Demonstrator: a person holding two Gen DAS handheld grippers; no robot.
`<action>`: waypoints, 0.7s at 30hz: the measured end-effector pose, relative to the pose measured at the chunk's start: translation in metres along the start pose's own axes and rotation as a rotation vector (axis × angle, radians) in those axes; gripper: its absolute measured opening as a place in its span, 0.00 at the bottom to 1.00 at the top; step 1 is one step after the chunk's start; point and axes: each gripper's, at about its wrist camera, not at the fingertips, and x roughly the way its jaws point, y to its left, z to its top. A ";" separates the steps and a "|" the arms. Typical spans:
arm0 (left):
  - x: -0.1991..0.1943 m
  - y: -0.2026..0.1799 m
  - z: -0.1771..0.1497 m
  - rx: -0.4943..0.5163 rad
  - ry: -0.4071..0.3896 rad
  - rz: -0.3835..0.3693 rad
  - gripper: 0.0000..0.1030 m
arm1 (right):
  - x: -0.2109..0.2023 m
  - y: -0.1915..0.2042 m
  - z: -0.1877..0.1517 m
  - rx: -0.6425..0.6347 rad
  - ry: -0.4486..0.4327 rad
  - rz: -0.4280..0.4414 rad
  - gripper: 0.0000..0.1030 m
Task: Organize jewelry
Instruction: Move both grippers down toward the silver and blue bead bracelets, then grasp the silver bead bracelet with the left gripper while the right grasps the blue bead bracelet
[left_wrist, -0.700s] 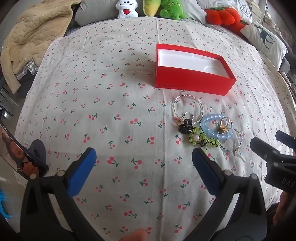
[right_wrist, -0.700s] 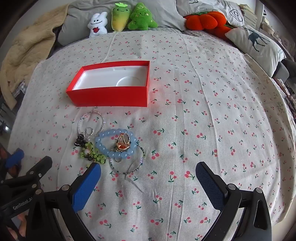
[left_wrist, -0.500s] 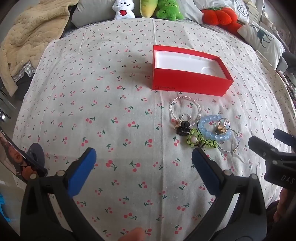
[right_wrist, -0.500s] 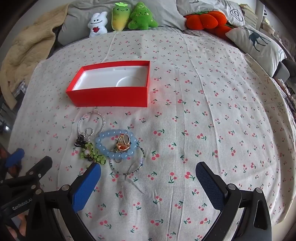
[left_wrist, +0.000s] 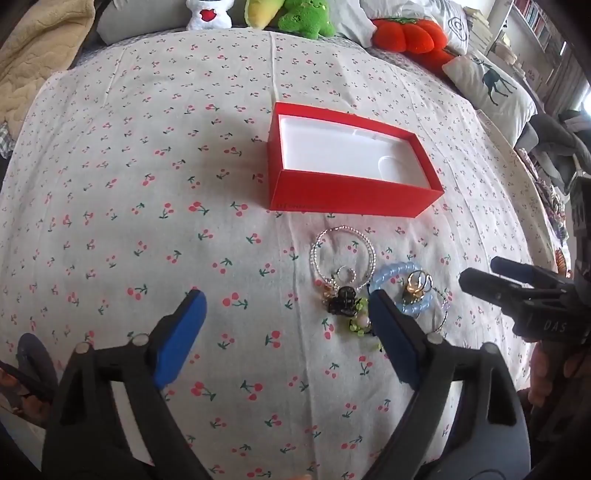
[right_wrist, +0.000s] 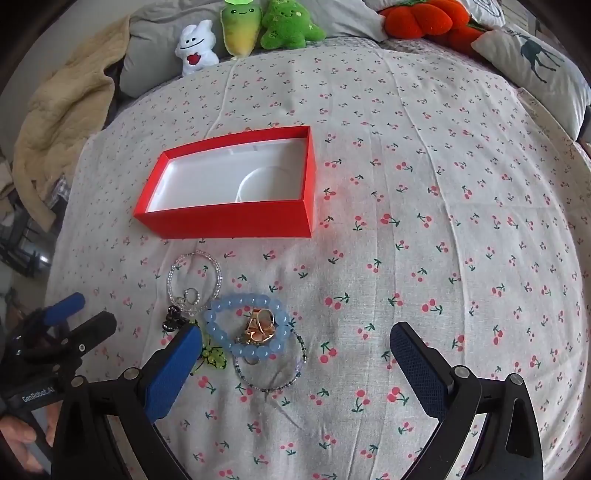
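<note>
An open red box (left_wrist: 347, 162) with a white inside stands on the cherry-print bedspread; it also shows in the right wrist view (right_wrist: 236, 184). In front of it lies a small pile of jewelry: a clear bead bracelet (left_wrist: 341, 251), a blue bead bracelet (right_wrist: 245, 325) around gold rings (right_wrist: 260, 325), a black charm (left_wrist: 343, 301), green beads (right_wrist: 214, 356) and a thin dark bracelet (right_wrist: 273, 373). My left gripper (left_wrist: 286, 332) is open and empty, its right finger next to the pile. My right gripper (right_wrist: 295, 358) is open and empty, just in front of the pile.
Plush toys (right_wrist: 243, 33) and an orange pumpkin cushion (right_wrist: 421, 18) line the far edge of the bed. A beige blanket (right_wrist: 59, 110) lies at the far left. A deer-print pillow (right_wrist: 543, 62) sits at the far right.
Both grippers have moved forward toward the jewelry pile and the box, which now look larger. Both stay open.
</note>
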 end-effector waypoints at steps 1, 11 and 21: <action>0.005 0.002 0.002 -0.013 0.005 -0.021 0.73 | 0.004 -0.001 0.001 -0.002 0.008 0.019 0.87; 0.057 0.001 0.017 -0.048 0.073 -0.102 0.33 | 0.047 -0.009 0.018 0.000 0.095 0.087 0.29; 0.070 -0.005 0.029 -0.009 0.072 -0.094 0.15 | 0.059 -0.009 0.017 -0.023 0.152 0.128 0.19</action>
